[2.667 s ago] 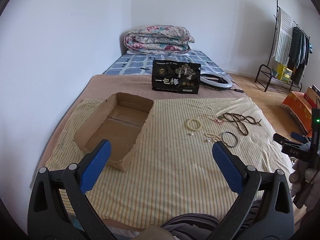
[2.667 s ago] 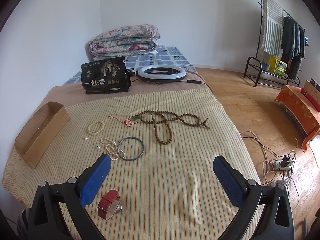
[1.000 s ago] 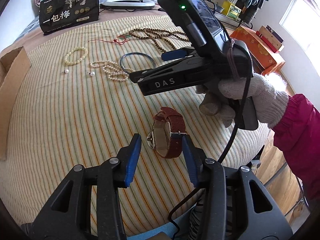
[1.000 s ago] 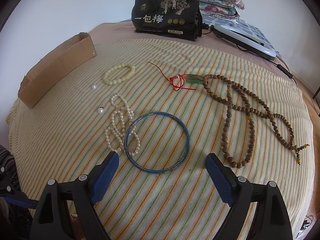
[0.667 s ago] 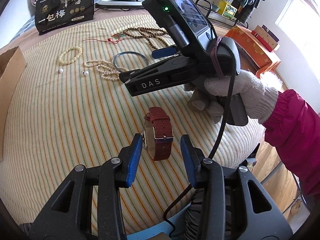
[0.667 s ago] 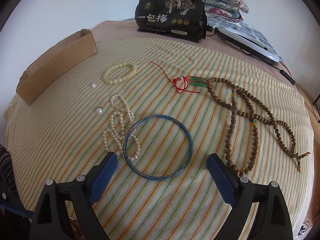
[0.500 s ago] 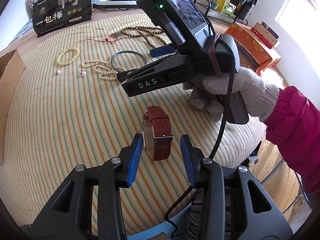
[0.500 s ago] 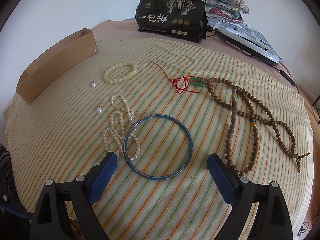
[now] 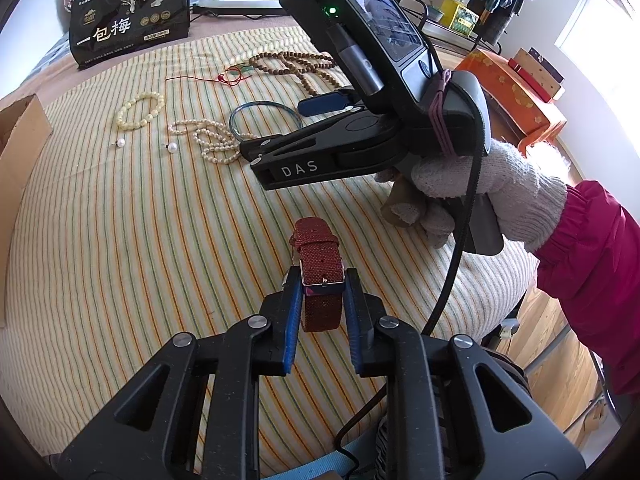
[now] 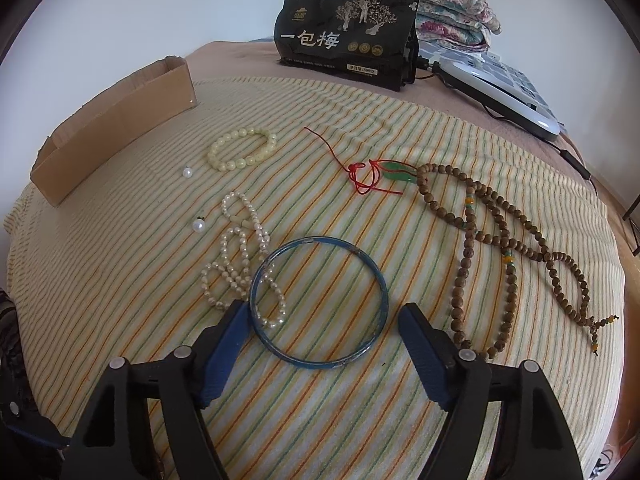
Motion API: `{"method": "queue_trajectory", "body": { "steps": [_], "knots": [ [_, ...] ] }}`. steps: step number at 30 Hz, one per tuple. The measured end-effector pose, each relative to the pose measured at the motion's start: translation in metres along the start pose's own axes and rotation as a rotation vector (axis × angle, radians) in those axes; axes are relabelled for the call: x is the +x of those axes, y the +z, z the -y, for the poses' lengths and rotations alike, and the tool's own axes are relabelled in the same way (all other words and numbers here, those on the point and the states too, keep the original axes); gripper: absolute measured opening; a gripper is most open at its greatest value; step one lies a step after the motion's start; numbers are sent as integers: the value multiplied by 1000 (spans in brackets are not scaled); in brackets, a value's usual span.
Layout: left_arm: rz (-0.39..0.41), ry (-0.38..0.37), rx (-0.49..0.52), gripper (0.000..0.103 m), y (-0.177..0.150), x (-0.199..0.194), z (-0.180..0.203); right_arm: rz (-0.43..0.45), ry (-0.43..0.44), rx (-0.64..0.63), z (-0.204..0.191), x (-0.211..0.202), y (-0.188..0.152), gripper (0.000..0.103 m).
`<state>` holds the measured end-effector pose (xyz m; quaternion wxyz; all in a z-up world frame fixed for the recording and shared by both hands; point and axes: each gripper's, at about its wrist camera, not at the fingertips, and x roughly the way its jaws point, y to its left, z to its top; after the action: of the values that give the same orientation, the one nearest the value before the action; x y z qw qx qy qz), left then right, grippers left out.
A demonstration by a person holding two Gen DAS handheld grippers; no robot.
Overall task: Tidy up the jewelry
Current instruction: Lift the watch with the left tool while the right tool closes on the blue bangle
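closing left tool (image 9: 320, 300) clamps red watch (image 9: 320, 276) on striped bedspread (image 9: 120, 260); right tool (image 10: 320, 344) apart, closing around blue bangle (image 10: 320, 300).

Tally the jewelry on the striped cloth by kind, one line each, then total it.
Watch, red strap: 1
Bangle, blue: 1
Cream bead bracelet: 1
Pearl strand: 1
Loose pearls: 2
Brown bead strand: 1
Green pendant on red cord: 1
Total: 8
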<state>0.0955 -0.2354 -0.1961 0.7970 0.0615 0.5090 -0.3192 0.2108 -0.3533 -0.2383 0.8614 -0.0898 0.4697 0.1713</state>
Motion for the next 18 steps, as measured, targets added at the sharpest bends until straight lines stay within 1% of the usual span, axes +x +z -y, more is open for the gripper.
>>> {"method": "queue_trajectory", "body": {
  "steps": [2,9,18],
  "knots": [
    [6,7,-3,19,0,-1,-1,1,0,1,0,-1,-1,72],
    [20,37,-23,19,2,-2,-5,4,0,9,1,-2,-2,72],
    [29,54,-6,19,2,-3,-3,4,-8,18,2,-5,-3,72]
  ]
}}
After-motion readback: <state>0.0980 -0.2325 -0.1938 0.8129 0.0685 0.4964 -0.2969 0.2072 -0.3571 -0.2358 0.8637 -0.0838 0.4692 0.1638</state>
